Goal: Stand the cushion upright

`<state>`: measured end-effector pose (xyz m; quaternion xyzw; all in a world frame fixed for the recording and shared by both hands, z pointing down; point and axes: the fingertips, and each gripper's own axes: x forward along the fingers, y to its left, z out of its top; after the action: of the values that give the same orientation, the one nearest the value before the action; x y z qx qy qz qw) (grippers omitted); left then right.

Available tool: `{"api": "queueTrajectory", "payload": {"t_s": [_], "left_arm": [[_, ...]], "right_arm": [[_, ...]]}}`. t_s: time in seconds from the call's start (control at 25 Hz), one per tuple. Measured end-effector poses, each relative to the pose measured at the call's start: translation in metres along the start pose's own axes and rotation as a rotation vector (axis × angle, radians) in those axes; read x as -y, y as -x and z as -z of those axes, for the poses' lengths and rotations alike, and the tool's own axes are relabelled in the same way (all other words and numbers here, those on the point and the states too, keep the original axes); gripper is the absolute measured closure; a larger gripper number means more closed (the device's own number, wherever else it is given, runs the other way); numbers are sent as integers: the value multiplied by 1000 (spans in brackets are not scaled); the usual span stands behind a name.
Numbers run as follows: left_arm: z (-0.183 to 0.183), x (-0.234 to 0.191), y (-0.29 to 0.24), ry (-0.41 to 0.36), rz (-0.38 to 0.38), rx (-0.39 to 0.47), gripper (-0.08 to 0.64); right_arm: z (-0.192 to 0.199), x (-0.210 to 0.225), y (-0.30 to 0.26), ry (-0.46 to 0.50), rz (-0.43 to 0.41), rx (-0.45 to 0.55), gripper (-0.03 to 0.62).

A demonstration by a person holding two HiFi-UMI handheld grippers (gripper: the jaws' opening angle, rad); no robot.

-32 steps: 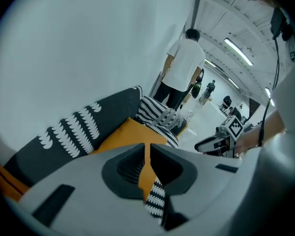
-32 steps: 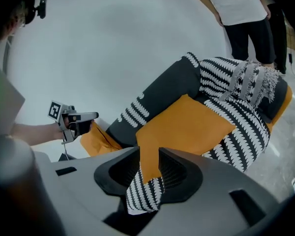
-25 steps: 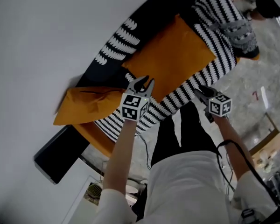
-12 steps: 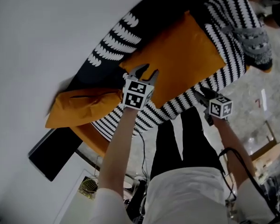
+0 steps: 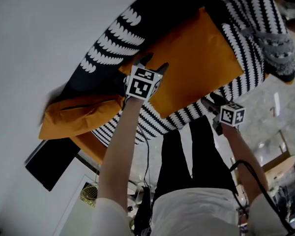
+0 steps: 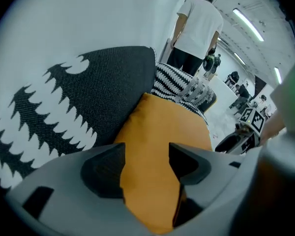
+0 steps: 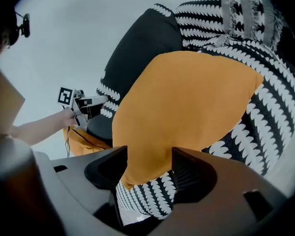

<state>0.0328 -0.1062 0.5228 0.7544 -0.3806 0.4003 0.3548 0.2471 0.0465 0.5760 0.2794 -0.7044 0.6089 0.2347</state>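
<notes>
A big orange cushion (image 5: 194, 63) rests on the black-and-white patterned sofa (image 5: 108, 45), its far edge toward the dark backrest. My left gripper (image 5: 154, 63) is at the cushion's left corner. Its jaws have just been opening, and the orange cushion (image 6: 162, 132) shows in the gap of the left gripper (image 6: 145, 161) without being pinched. My right gripper (image 5: 212, 98) hovers at the sofa's front edge. The jaws of the right gripper (image 7: 147, 170) have also been opening, with the near corner of the cushion (image 7: 187, 102) between them, unpressed.
A second orange cushion (image 5: 76, 114) lies crumpled at the sofa's left end. A grey patterned cushion (image 5: 276, 50) sits at the right end. A person in a white shirt (image 6: 199, 26) stands beyond the sofa. A cardboard box (image 5: 280, 166) is on the floor.
Both grippers' jaws stand wider apart than before. The left gripper has pushed further in at the cushion's left corner, and the right one has stayed at the sofa's front edge.
</notes>
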Motion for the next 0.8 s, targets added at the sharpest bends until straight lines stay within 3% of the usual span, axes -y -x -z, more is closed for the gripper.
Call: {"api": "queueTrajectory", "payload": {"t_s": [0.2, 0.32, 0.44, 0.6, 0.68, 0.8], "left_arm": [[11, -19, -34, 17, -16, -86, 186], [11, -24, -49, 63, 17, -93, 143], [5, -23, -63, 42, 56, -149, 112], [-1, -13, -80, -26, 61, -230, 107], [7, -11, -84, 7, 53, -256, 134], [17, -6, -92, 45, 53, -226, 206]], "right_arm": [[1, 22, -13, -128, -16, 5, 268], [0, 27, -17, -220, -26, 18, 258], [-7, 30, -22, -256, -3, 18, 247], [-18, 35, -21, -325, 51, 21, 245], [-19, 41, -26, -333, 76, 10, 247], [-18, 49, -36, -295, 93, -24, 282]]}}
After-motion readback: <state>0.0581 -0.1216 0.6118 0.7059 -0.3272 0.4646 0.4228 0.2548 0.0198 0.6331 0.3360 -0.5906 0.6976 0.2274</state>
